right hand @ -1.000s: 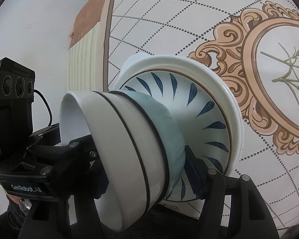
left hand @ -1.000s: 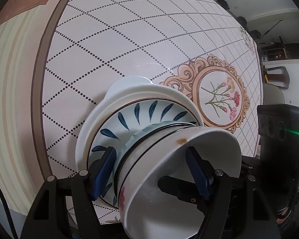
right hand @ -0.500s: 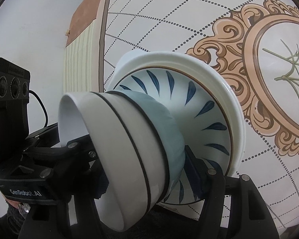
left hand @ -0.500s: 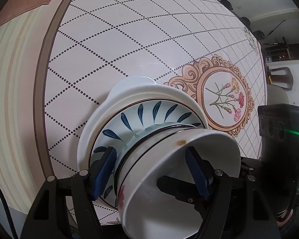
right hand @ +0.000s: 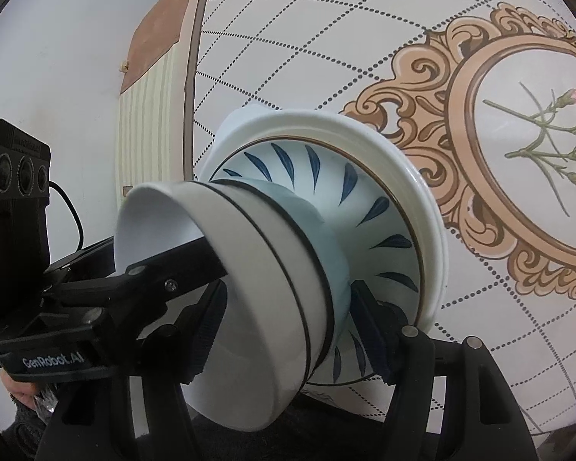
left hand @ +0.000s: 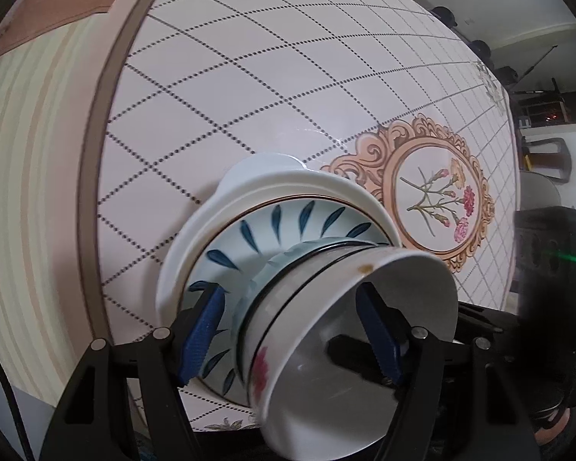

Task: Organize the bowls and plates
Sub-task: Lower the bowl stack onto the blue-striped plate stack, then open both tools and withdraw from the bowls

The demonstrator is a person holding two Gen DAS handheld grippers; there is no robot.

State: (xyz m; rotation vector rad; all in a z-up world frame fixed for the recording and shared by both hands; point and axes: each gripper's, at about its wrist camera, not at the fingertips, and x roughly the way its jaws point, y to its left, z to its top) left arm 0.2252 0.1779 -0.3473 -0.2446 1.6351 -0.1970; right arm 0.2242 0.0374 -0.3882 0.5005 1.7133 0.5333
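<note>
In the left wrist view my left gripper [left hand: 288, 330] fills the lower centre, its blue pads [left hand: 201, 336] set either side of the stacked bowls [left hand: 349, 330] — one pad outside the wall, the other inside the top white bowl. It looks clenched on that stack. The bowls sit nested in the blue-leaf plate [left hand: 272, 230], which rests in a white plate [left hand: 249, 188], all on the patterned tablecloth [left hand: 249, 77].

From the right wrist view my right gripper [right hand: 292, 330] straddles the same stacked bowls [right hand: 265, 307] low in the frame — whether its fingers press the walls, I cannot tell. The blue-leaf plate [right hand: 380, 207] and white plate [right hand: 414, 176] lie behind, centre frame. The floral medallion [right hand: 537, 142] sits at upper right.
</note>
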